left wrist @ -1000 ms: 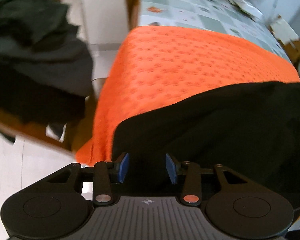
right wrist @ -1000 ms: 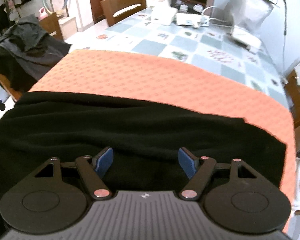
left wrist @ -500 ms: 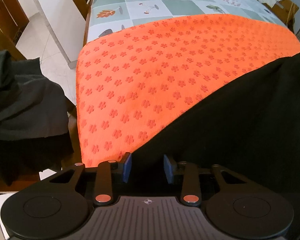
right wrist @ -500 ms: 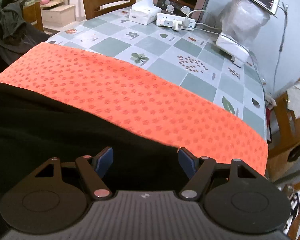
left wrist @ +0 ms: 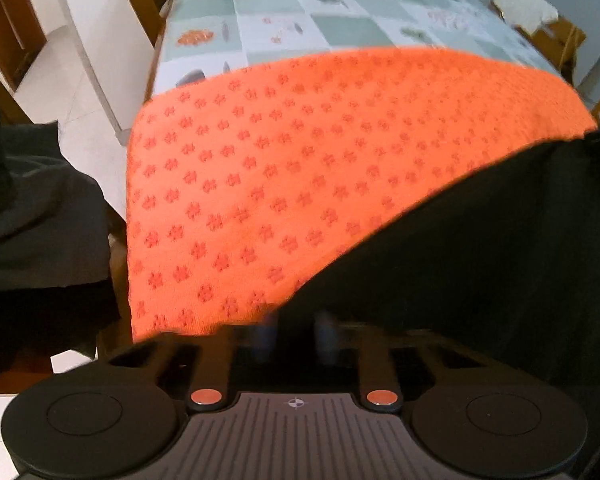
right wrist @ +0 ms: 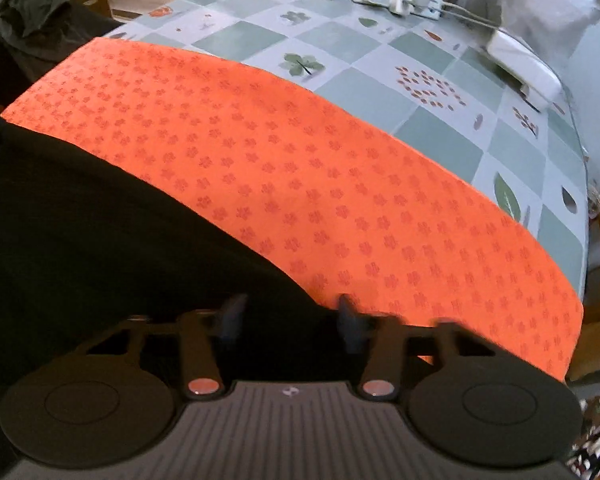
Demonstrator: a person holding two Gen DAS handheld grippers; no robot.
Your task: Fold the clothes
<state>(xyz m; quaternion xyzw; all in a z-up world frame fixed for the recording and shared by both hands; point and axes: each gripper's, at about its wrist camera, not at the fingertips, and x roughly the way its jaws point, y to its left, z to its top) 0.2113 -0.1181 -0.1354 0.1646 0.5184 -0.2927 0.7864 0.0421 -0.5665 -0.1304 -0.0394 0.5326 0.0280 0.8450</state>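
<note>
Black garment [left wrist: 480, 264] lies over the near edge of the orange mat [left wrist: 320, 168]. Left claw [left wrist: 296, 330] narrowed on it, blurred; right claw [right wrist: 288, 316] gapes. Weak pinch risks the cloth slipping free.

No readable text, labels, brand names or numbers appear in either view. The only mark is a small, wordless crosshair-style emblem on each gripper body, left [left wrist: 295, 403] and right [right wrist: 290, 391].

My left claw [left wrist: 296, 334] and right claw [right wrist: 290, 318]: black ribbed housings, two round discs, orange-red pivot screws, blurred blue pads at twelve o'clock.
</note>
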